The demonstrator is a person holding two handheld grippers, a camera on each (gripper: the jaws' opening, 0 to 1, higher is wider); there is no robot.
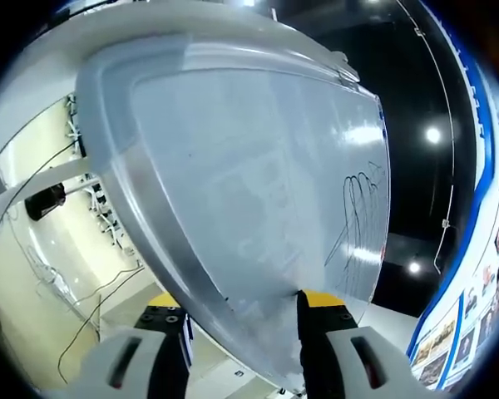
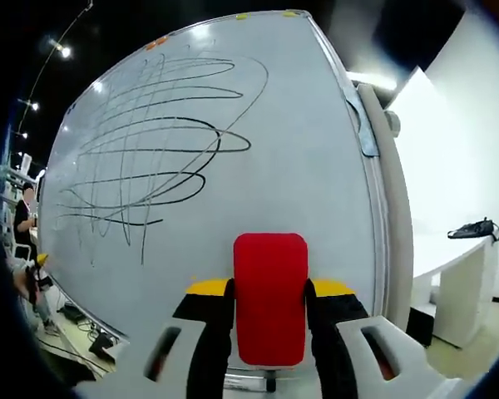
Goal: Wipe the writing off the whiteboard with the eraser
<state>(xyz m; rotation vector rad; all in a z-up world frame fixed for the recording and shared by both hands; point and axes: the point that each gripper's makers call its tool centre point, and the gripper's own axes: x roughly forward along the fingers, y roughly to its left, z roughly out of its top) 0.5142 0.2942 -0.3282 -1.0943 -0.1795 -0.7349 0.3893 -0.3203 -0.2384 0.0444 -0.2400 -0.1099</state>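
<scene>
My right claw (image 2: 270, 320) is clamped on the red eraser (image 2: 270, 295), which stands upright between the jaws, close in front of the whiteboard (image 2: 316, 150). The black scribbles (image 2: 150, 141) loop across the board well off from the eraser, toward the far edge and away from the grey frame (image 2: 391, 208).

My left claw (image 1: 241, 332) has one jaw on each side of the board's near edge (image 1: 162, 216). I judge it is steadying the board, but whether it truly pinches I cannot tell.

The risks as I see them:
- pressing hard could push the board away if the left grip is loose
- the eraser could twist in my jaws mid-stroke
- thin lines could smear

The scribbles spell nothing; I read no brand or label.
</scene>
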